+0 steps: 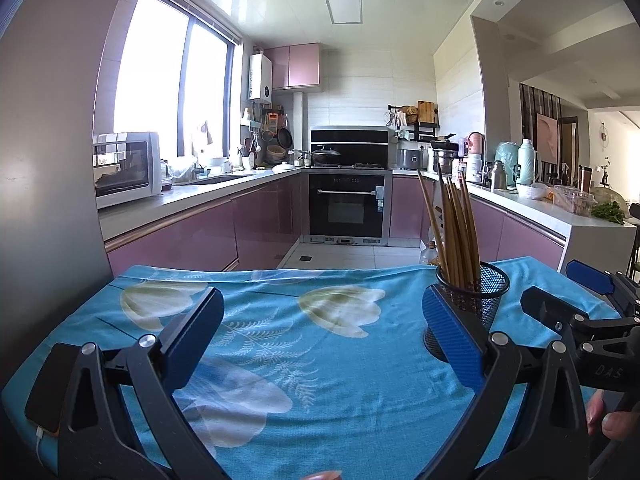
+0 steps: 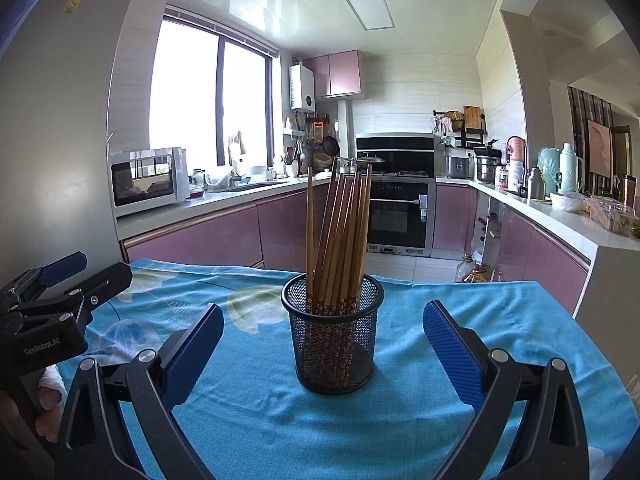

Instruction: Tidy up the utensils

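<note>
A black mesh cup stands upright on the blue flowered cloth, holding several wooden chopsticks that lean against its rim. My right gripper is open, its blue pads apart on either side of the cup and a little nearer than it, touching nothing. My left gripper is open over bare cloth; the mesh cup with the chopsticks stands just behind its right pad. The right gripper shows at the right edge of the left wrist view, and the left gripper at the left edge of the right wrist view.
The table's far edge drops to a tiled kitchen floor. Pink cabinets, a microwave, an oven and a crowded counter lie beyond. Bottles stand on the floor past the far right corner. A hand holds the right gripper's handle.
</note>
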The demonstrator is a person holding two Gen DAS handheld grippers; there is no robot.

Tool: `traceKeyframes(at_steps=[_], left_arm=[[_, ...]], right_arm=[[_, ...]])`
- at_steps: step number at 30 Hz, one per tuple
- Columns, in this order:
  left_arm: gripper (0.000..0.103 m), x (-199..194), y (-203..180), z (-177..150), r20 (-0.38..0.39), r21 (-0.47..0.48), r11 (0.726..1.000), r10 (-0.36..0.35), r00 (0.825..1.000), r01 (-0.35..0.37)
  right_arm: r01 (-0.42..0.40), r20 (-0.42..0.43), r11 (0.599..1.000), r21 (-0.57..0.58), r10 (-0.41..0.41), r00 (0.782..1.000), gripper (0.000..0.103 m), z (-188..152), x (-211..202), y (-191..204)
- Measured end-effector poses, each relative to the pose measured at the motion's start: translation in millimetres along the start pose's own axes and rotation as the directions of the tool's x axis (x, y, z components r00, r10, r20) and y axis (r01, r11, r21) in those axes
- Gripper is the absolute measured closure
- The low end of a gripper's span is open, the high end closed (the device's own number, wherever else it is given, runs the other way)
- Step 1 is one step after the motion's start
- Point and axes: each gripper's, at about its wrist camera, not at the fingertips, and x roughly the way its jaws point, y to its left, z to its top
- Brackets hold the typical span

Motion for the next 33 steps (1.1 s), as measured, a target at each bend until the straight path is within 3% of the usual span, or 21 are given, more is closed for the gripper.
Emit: traceKeyframes(at_steps=[33], left_arm=[[0.005,0.9,-0.1,-1.0,-0.005,0.006,1.0,0.0,1.0,0.0]], right_arm=[[0.001,-0.01,1.0,0.01,-0.001,1.0,0.006,-3.0,2.3,0.3]])
